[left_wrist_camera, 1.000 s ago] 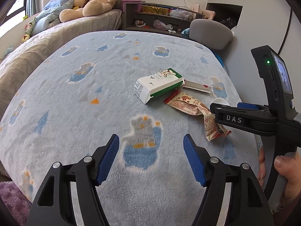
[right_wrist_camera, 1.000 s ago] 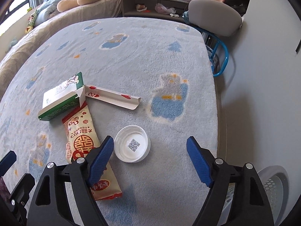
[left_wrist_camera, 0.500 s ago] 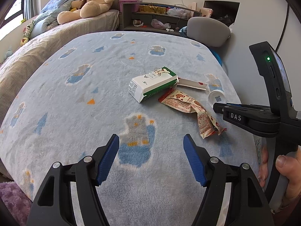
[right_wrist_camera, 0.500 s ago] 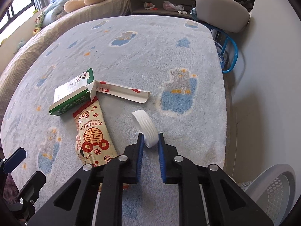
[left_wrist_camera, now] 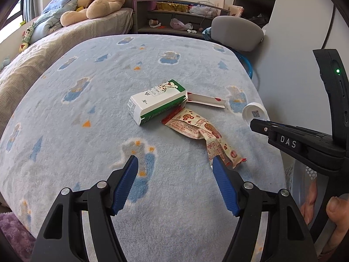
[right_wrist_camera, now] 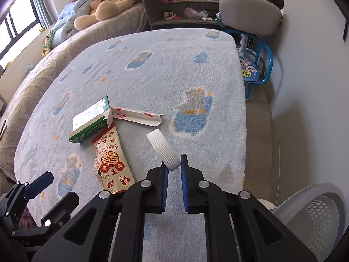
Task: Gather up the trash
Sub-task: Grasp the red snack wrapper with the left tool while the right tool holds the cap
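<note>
My right gripper (right_wrist_camera: 174,166) is shut on the rim of a white plastic lid (right_wrist_camera: 164,150), lifted off the blue fleece blanket (right_wrist_camera: 152,69). The left wrist view shows that lid (left_wrist_camera: 254,114) at the tip of the right gripper (left_wrist_camera: 257,125), at the blanket's right edge. On the blanket lie a green and white carton (left_wrist_camera: 157,103), a folded playing card (left_wrist_camera: 207,100) and a red and cream snack wrapper (left_wrist_camera: 202,133). My left gripper (left_wrist_camera: 174,168) hangs open above the blanket, nearer than the wrapper, with nothing between its fingers.
A white mesh bin (right_wrist_camera: 316,216) stands on the floor at the lower right, below the blanket's edge. A small blue child's chair (right_wrist_camera: 253,69) and a grey chair back (right_wrist_camera: 248,17) stand beyond. A teddy bear (left_wrist_camera: 98,0) sits on the bed behind. A person's hand (left_wrist_camera: 336,218) holds the right gripper's handle.
My right gripper closed on the white lid, which lay flat on the blanket, and lifted it on edge. Both grippers drew back a little from the trash.
</note>
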The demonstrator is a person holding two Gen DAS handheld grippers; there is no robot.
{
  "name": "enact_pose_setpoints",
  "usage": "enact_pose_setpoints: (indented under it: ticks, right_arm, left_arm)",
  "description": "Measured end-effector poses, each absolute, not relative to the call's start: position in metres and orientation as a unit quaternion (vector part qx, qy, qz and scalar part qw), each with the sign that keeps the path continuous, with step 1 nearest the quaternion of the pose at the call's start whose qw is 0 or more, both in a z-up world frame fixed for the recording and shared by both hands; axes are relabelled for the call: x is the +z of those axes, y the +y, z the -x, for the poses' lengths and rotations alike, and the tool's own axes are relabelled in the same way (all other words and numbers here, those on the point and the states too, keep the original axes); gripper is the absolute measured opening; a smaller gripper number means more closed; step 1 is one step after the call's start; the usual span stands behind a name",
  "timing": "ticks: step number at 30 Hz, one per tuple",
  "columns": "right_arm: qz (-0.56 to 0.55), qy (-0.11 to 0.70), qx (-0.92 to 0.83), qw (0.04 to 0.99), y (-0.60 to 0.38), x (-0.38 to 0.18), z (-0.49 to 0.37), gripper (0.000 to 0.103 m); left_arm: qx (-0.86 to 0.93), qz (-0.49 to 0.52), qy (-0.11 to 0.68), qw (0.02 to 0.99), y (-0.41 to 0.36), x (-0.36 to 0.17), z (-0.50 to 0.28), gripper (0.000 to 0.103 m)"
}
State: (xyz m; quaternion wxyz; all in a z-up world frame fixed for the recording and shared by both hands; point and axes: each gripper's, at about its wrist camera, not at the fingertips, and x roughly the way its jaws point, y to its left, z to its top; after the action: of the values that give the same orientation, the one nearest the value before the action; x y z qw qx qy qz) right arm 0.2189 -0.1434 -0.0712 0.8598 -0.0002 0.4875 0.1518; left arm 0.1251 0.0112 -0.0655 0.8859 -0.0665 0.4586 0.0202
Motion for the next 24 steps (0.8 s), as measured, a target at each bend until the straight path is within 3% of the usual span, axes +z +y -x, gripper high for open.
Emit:
enact_pose_setpoints:
  ticks: [21,22,24]
  right_arm:
    - [-0.043,0.459,0.145,0.876,-0.184,-0.041,-0.211,0.012]
    - [-0.044,0.459,0.146,0.875,-0.184,-0.041,-0.211,0.012]
    - [-0.045,0.459,0.147,0.875,-0.186,-0.041,-0.211,0.012]
  left_arm:
    - [0.021,0.093,0.496,0.863,-0.024,-0.099,-0.185,0.067]
    - [0.021,0.097,0.495,0.863,-0.023,-0.1,-0.185,0.063]
    - [0.019,0.1,0.493,0.864,-0.022,-0.099,-0.184,0.043]
